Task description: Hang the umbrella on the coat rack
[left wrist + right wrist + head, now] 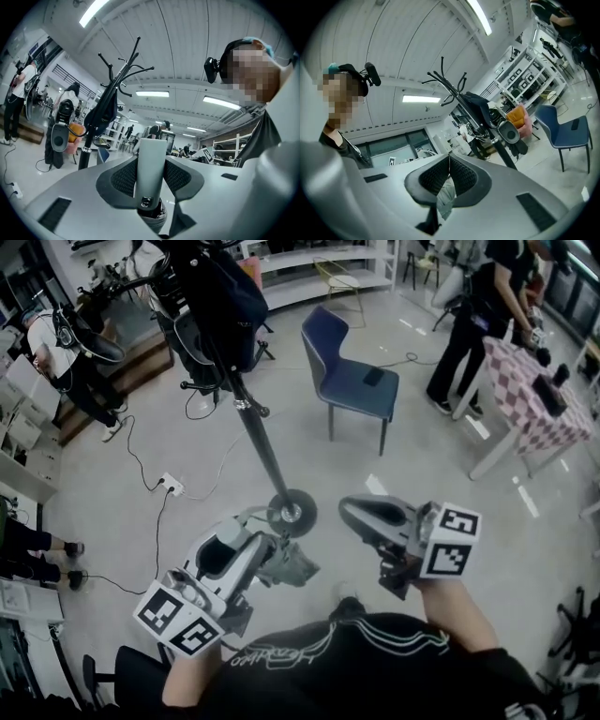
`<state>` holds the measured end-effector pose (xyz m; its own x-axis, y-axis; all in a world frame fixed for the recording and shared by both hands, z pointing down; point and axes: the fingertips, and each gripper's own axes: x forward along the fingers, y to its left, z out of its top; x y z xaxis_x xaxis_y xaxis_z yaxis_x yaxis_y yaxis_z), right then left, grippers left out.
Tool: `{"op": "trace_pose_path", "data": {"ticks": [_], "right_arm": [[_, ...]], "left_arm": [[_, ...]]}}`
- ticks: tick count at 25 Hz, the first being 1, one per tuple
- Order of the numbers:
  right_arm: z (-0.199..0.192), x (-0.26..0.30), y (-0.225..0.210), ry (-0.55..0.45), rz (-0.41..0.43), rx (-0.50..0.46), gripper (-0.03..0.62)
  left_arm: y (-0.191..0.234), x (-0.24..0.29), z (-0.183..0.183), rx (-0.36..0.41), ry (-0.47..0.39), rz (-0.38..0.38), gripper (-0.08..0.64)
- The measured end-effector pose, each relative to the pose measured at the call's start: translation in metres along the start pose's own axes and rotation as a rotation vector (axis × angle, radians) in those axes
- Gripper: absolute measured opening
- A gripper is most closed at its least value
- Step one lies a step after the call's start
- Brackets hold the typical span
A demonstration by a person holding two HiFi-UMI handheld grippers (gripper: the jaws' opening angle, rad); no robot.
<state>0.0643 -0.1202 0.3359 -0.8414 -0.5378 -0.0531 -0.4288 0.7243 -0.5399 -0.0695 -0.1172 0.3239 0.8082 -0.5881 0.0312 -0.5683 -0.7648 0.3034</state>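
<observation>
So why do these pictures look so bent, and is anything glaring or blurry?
Head view: the wide-angle lens bends straight lines toward the edges and the coat rack leans; even light, faint shadows. Left gripper view: round fisheye with black corners, ceiling lights glare white, the gripped umbrella looms large. Right gripper view: same fisheye, a bright ceiling strip.

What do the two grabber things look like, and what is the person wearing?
Both are smooth, rounded, light-grey shells. The left gripper and the right gripper each carry a white cube with black square markers. Their jaws have black bumpy pads. The person wears a black top with thin white lines.
</observation>
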Motion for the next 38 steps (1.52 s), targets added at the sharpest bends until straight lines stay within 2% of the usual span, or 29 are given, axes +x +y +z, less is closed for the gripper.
{"op": "trace_pose_path", "data": {"ticks": [4, 15, 20, 24, 25, 27, 34, 38], "right_arm": [[0.016, 0.008, -0.028, 0.026, 0.048, 0.008, 0.014], [0.045, 0.024, -0.079, 0.073, 0.21, 0.054, 0.014], [0.05, 0.031, -0.089, 0.1, 0.278, 0.057, 0.015], [0.047, 0.038, -0.091, 0.117, 0.329, 0.073, 0.017], [0.043, 0.041, -0.09, 0.131, 0.354, 0.097, 0.029], [0.036, 0.049, -0.087, 0.15, 0.414, 0.154, 0.143], [0.021, 0.075, -0.095, 0.188, 0.514, 0.26, 0.181], [0.009, 0.092, -0.096, 0.229, 0.542, 0.27, 0.181]], "left_arm": [[0.012, 0.026, 0.005, 0.008, -0.01, 0.037, 0.156], [0.015, 0.084, 0.018, 0.079, -0.018, 0.062, 0.156], [0.015, 0.097, 0.022, 0.09, -0.021, 0.091, 0.156], [0.012, 0.099, 0.025, 0.087, -0.029, 0.076, 0.156], [0.012, 0.099, 0.025, 0.083, -0.028, 0.07, 0.156], [0.014, 0.098, 0.026, 0.072, -0.022, 0.054, 0.156], [0.02, 0.103, 0.025, 0.077, 0.008, -0.022, 0.156], [0.024, 0.105, 0.028, 0.079, 0.016, -0.053, 0.156]]}}
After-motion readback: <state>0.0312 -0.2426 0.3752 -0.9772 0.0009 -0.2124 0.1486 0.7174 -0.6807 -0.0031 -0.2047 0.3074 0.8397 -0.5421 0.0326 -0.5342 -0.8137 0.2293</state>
